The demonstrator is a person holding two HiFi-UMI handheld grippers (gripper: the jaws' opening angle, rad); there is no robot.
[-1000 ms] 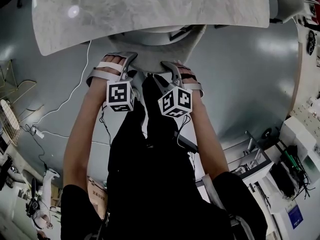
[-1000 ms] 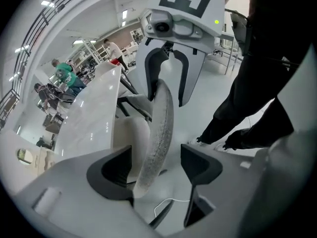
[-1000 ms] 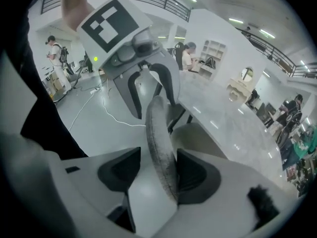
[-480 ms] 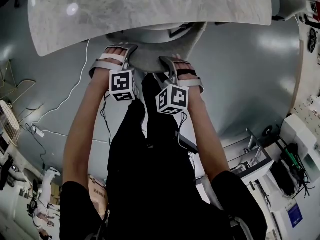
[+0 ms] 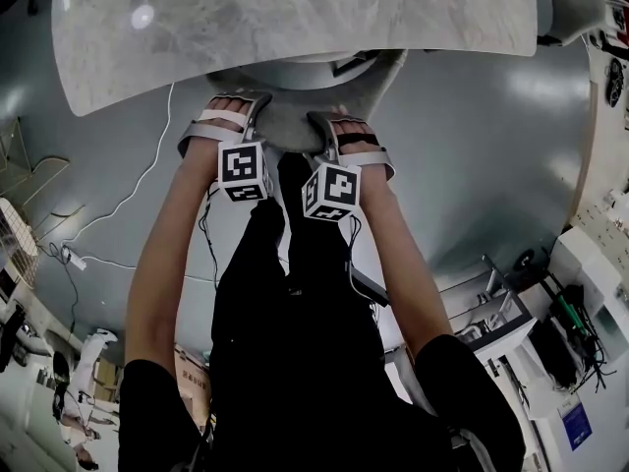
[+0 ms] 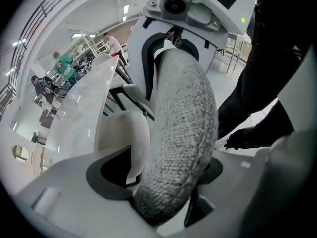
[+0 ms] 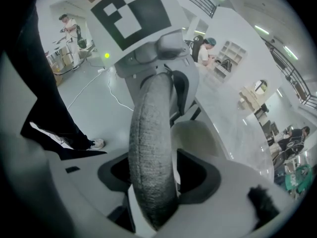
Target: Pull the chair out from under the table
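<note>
The chair's grey fabric backrest [image 5: 295, 106] sticks out from under the marble table [image 5: 295, 8]. Both grippers clamp its top edge side by side. My left gripper [image 5: 251, 116] is shut on the backrest [image 6: 183, 133], which fills the gap between the jaws [image 6: 168, 167]. My right gripper [image 5: 322, 131] is shut on the same backrest [image 7: 151, 148], slightly nearer me [image 7: 153, 182]. Each gripper view shows the other gripper clamped further along the rim. The seat and legs are hidden under the table.
The person's black trousers [image 5: 295, 293] stand directly behind the chair. White cables [image 5: 138, 185] trail on the grey floor at left. Benches and equipment [image 5: 570, 303] crowd the right side. Other people work in the background [image 7: 205, 48].
Both grippers have edged closer together and a little toward the table in the head view, still clamped on the backrest. The chair shows hardly any movement.
</note>
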